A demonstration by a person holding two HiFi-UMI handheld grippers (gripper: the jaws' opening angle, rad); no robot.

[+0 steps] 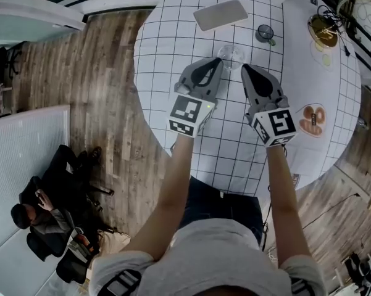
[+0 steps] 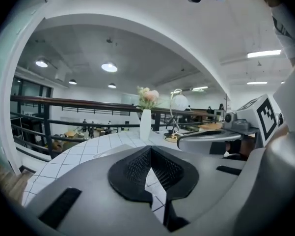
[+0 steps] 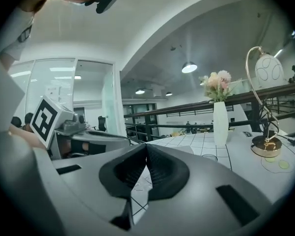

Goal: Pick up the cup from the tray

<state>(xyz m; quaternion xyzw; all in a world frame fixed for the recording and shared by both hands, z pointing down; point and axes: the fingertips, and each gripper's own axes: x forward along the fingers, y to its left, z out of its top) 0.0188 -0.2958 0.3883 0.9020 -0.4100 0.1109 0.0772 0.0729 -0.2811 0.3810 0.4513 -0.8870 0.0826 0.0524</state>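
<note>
A clear glass cup (image 1: 230, 55) stands on the white grid tablecloth (image 1: 173, 36), just beyond both grippers' tips; its rim (image 3: 210, 157) also shows in the right gripper view. A flat grey tray (image 1: 220, 14) lies further back with nothing on it. My left gripper (image 1: 216, 63) is held above the table, jaws shut with nothing between them, its dark pads meeting at the tip (image 2: 150, 149). My right gripper (image 1: 246, 70) is beside it, also shut and holding nothing (image 3: 146, 146). Neither touches the cup.
A small dark cup (image 1: 265, 33) sits right of the tray. A gold lamp (image 1: 324, 29) and a plate of food (image 1: 312, 119) are at the table's right. A white vase with flowers (image 3: 220, 122) stands far back. Wooden floor (image 1: 105, 103) lies left of the table.
</note>
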